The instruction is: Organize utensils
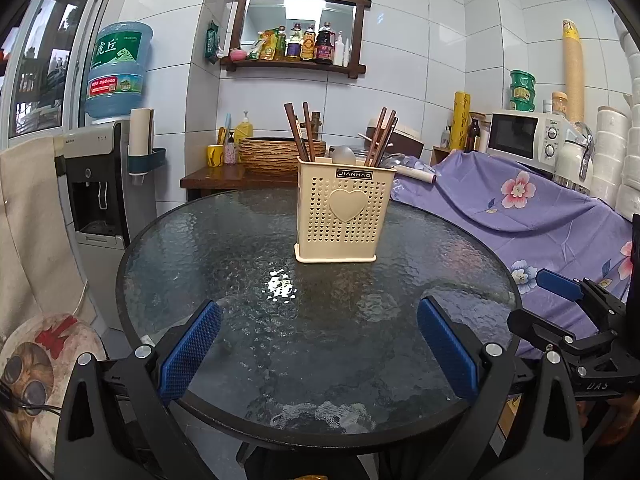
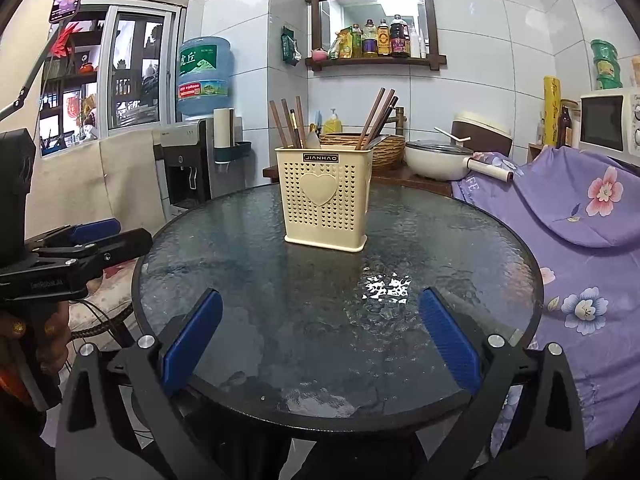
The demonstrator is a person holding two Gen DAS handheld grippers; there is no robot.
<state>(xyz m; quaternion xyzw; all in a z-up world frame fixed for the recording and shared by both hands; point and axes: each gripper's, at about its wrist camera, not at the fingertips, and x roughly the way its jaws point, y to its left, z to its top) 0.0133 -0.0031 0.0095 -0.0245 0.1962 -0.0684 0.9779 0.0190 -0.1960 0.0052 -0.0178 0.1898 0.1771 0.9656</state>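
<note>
A cream perforated utensil holder with a heart on its front stands upright near the far side of the round glass table. It also shows in the right wrist view. Brown chopsticks stand in its left part, more chopsticks and metal spoons in its right part. My left gripper is open and empty above the table's near edge. My right gripper is open and empty, also well short of the holder. The right gripper shows at the left wrist view's right edge.
A purple floral cloth covers furniture right of the table. A water dispenser stands at the left, with a cushioned chair near it. Behind the table is a wooden sideboard with a woven basin, a pan and a microwave.
</note>
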